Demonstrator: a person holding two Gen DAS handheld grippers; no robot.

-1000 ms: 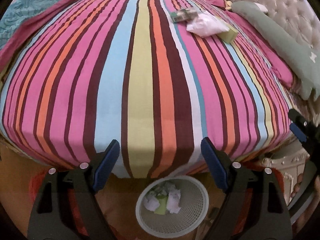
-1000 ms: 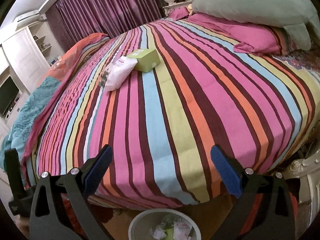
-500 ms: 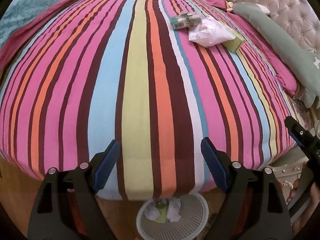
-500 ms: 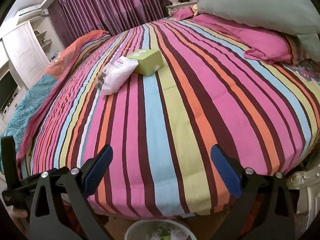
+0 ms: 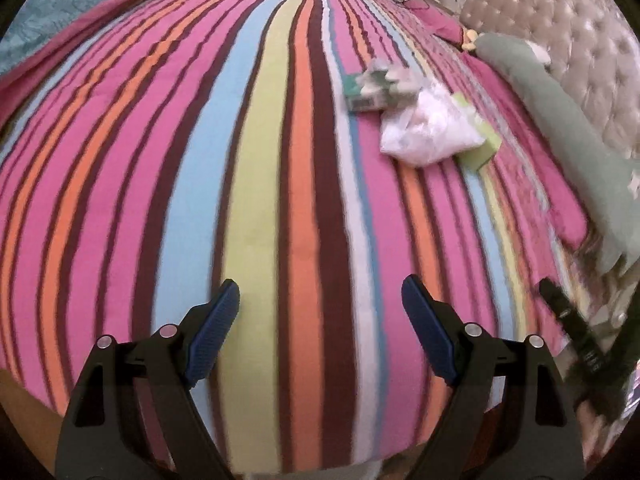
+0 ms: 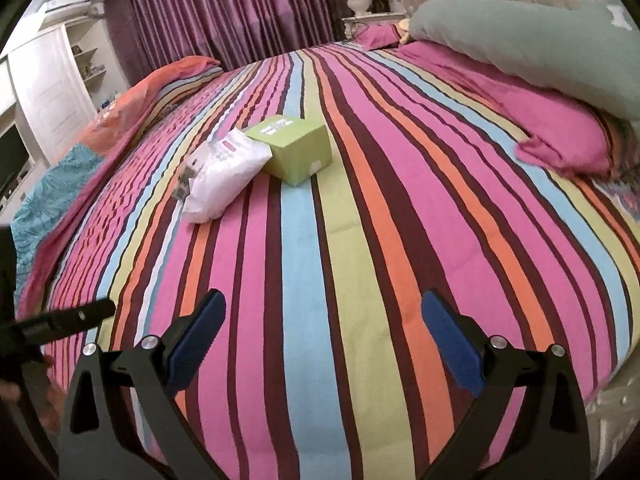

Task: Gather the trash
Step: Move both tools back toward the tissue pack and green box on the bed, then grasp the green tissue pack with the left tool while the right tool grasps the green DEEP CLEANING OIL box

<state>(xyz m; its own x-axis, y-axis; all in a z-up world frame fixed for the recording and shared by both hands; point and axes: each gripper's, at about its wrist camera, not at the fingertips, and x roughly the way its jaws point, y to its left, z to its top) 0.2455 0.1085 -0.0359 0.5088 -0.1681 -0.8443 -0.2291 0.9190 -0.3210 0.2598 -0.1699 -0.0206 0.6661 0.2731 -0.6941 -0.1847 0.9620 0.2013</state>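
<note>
On the striped bed (image 5: pixel 280 160) lies a white plastic packet (image 5: pixel 428 128), a light green box (image 5: pixel 480 148) behind it and a small green-and-white carton (image 5: pixel 366 90) beside it. The same packet (image 6: pixel 224 174), green box (image 6: pixel 296 148) and small carton (image 6: pixel 186 178) show in the right wrist view. My left gripper (image 5: pixel 320 304) is open and empty above the near edge of the bed, well short of the trash. My right gripper (image 6: pixel 324 320) is open and empty, also over the near part of the bed.
A long grey-green pillow (image 6: pixel 532 44) and a pink pillow (image 6: pixel 560 128) lie at the headboard (image 5: pixel 572 48) side. A folded orange and teal blanket (image 6: pixel 80 160) lies on the far side. White cabinets (image 6: pixel 48 80) and purple curtains (image 6: pixel 224 12) stand beyond the bed.
Both grippers have moved forward and up over the bed toward the trash. The white bin below the bed edge has dropped out of both views.
</note>
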